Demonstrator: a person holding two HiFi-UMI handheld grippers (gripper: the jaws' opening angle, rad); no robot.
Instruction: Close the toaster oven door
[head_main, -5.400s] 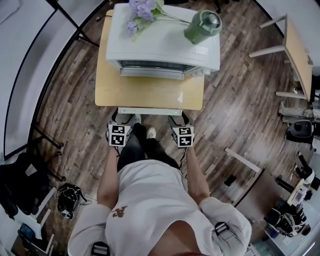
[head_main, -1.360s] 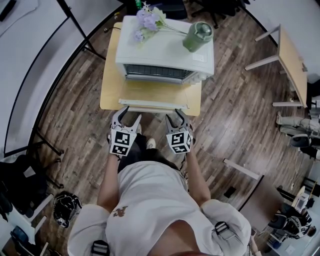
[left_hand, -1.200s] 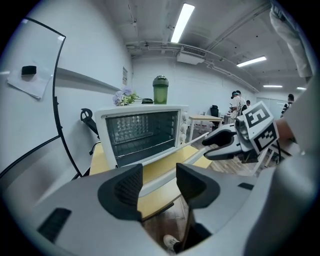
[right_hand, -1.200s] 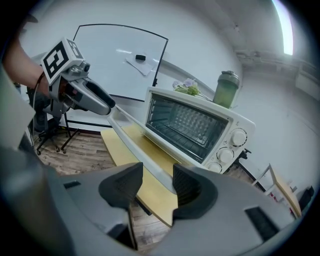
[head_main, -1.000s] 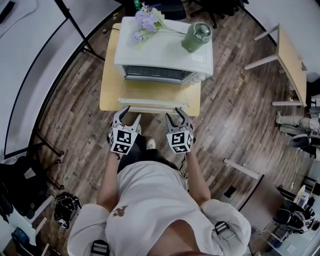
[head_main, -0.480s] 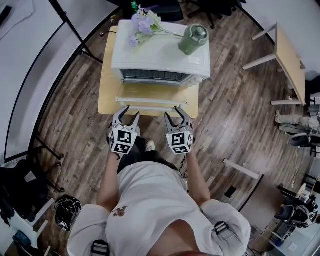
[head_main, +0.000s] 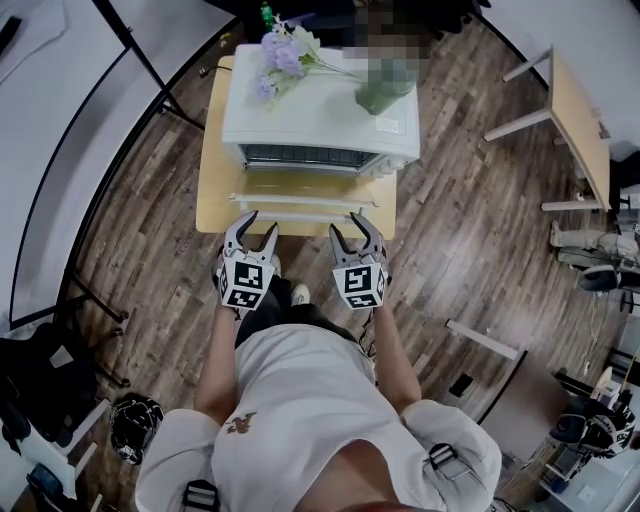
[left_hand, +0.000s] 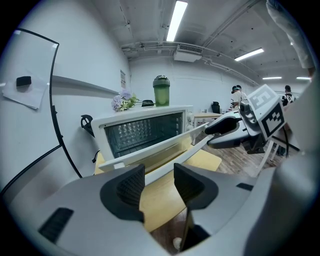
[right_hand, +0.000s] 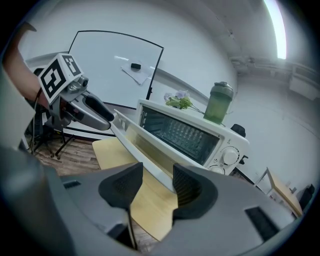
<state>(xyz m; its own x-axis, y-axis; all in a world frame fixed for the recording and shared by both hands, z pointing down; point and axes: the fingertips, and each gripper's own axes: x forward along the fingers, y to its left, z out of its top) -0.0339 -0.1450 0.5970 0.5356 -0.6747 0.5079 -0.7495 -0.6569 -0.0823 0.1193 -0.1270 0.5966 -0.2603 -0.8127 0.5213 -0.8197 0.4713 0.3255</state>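
Left tool (head_main: 257, 222), right tool (head_main: 348, 222) at door (head_main: 300, 205)

Dark plank floor (head_main: 460, 235), wall whiteboard (right_hand: 102, 70)

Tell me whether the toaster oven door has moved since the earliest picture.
Yes. The door has swung up: its front edge overhung the table's near edge then and lies inside it now.

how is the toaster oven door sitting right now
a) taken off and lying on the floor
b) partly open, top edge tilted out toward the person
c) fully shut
b: in the left gripper view the toaster oven door leans out at a slant from the front of the toaster oven, with a gap above its top edge.
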